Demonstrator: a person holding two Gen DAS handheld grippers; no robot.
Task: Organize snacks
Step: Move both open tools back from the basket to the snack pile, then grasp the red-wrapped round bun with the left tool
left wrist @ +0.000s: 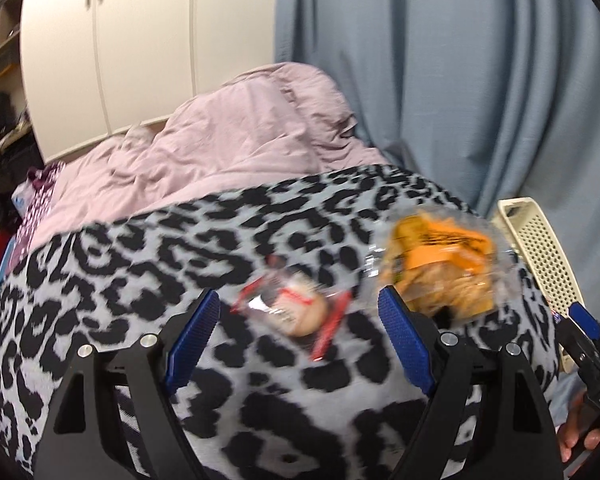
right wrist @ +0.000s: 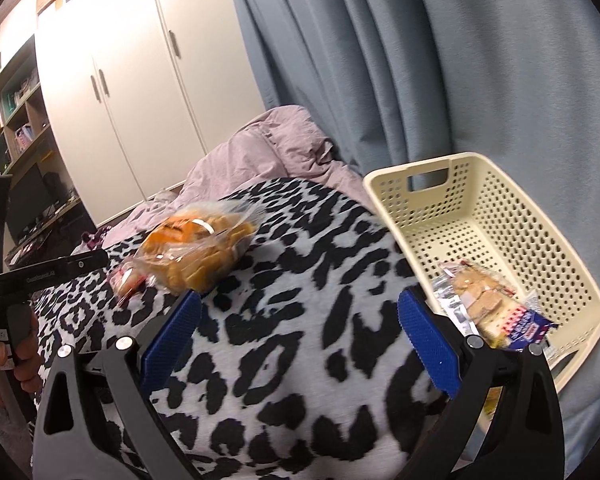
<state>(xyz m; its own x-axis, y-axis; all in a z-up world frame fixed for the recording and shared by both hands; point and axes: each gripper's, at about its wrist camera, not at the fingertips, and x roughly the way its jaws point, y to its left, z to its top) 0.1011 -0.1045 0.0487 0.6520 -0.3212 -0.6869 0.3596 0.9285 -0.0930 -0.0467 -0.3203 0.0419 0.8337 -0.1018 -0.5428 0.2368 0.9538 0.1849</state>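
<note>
On the leopard-print blanket (left wrist: 140,264) lies a small round snack in a clear wrapper with red ends (left wrist: 296,308), just ahead of my left gripper (left wrist: 296,320), which stands open over it with nothing between its pads. Right of it lies a clear bag of orange crackers (left wrist: 440,268), also seen in the right wrist view (right wrist: 204,244). My right gripper (right wrist: 300,320) is open and empty over the blanket (right wrist: 300,280). A cream perforated basket (right wrist: 520,216) at the right holds several wrapped snacks (right wrist: 488,300). The small snack (right wrist: 126,278) peeks out beside the bag.
A crumpled pink duvet (left wrist: 240,132) lies behind the blanket, blue curtains (left wrist: 460,60) hang at the right, and white wardrobe doors (right wrist: 120,80) stand behind. The basket's edge (left wrist: 540,248) and the right gripper's tip (left wrist: 584,320) show at the left view's right side.
</note>
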